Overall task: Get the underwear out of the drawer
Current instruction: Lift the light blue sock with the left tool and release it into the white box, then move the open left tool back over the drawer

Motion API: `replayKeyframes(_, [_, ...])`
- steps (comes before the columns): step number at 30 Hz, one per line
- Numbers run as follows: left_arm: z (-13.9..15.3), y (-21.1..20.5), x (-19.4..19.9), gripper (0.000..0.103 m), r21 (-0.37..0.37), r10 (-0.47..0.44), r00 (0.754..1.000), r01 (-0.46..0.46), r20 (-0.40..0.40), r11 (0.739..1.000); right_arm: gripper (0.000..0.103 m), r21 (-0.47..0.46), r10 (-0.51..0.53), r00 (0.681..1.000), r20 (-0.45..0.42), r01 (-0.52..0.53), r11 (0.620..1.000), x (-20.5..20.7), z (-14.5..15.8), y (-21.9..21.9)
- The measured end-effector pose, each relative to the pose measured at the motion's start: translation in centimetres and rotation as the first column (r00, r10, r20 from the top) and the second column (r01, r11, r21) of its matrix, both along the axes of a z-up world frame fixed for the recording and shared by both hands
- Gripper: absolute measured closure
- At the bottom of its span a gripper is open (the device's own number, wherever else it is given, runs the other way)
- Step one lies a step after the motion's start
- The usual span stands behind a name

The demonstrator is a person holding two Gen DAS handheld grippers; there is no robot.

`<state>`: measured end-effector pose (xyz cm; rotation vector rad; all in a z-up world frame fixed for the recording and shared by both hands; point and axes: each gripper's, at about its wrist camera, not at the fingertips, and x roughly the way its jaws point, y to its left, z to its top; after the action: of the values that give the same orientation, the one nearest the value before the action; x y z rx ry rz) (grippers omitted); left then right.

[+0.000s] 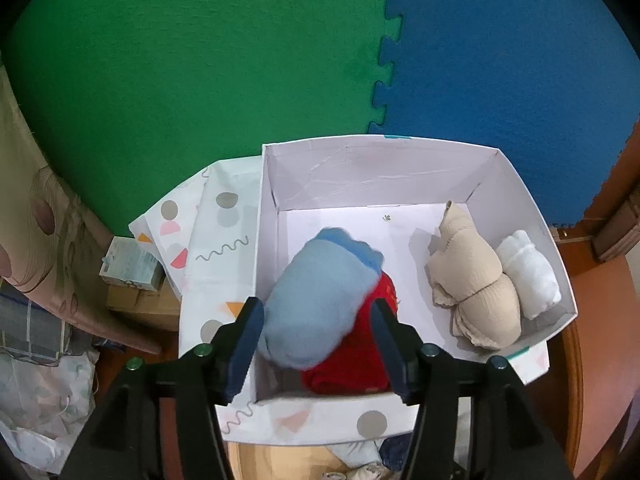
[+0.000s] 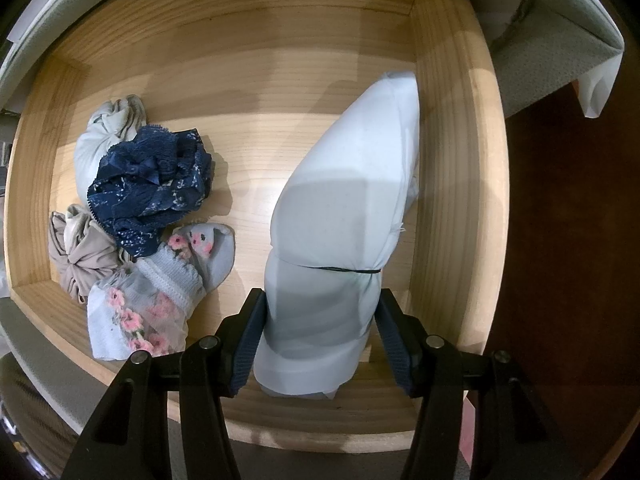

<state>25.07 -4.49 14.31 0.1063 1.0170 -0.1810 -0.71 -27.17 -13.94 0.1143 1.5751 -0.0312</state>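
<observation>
Right wrist view showed the pale blue rolled bundle (image 2: 344, 216) lying in the wooden drawer (image 2: 248, 80), its long axis running straight ahead between the right gripper (image 2: 320, 344) fingers, which pinched its near end.

Left wrist view looks steeply into a white box (image 1: 280, 184) — right, straight down into a wooden drawer (image 2: 240, 12).

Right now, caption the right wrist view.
Right gripper clamps a pale blue rolled bundle inside the wooden drawer.

Green (image 1: 180, 80) and blue foam mats (image 1: 500, 80)
</observation>
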Motion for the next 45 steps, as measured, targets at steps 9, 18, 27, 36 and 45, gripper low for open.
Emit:
replayKeyframes(9, [2.1,2.2,-3.6,0.046,-0.001,-0.012,1.0,0.012,0.015,1.0,0.049,-0.008,-0.002,1.0,-0.004,0.001,1.0,0.2,-0.4,0.3])
replayKeyframes(18, [0.4,4.8,-9.8,0.046,0.037,-0.042,0.999,0.042,0.003,0.998,0.049,-0.017,-0.001,1.0,-0.01,0.001,1.0,0.4,-0.8,0.7])
replayKeyframes(27, [-8.1,7.2,-15.4,0.046,0.05,0.019,0.998,-0.016,-0.059,0.999,0.049,-0.023,0.004,1.0,-0.014,-0.004,1.0,0.4,-1.1,0.9])
replayKeyframes(36, [-15.8,8.7,-17.1,0.046,0.01,0.108,0.977,-0.108,-0.185,0.994,0.049,-0.029,0.005,1.0,-0.018,-0.006,1.0,0.4,-1.3,1.3])
replayKeyframes(45, [-17.7,8.8,-17.6,0.046,0.022,0.119,0.979,-0.117,-0.164,0.993,0.05,-0.029,0.005,1.0,-0.016,-0.005,1.0,0.4,-1.4,1.3])
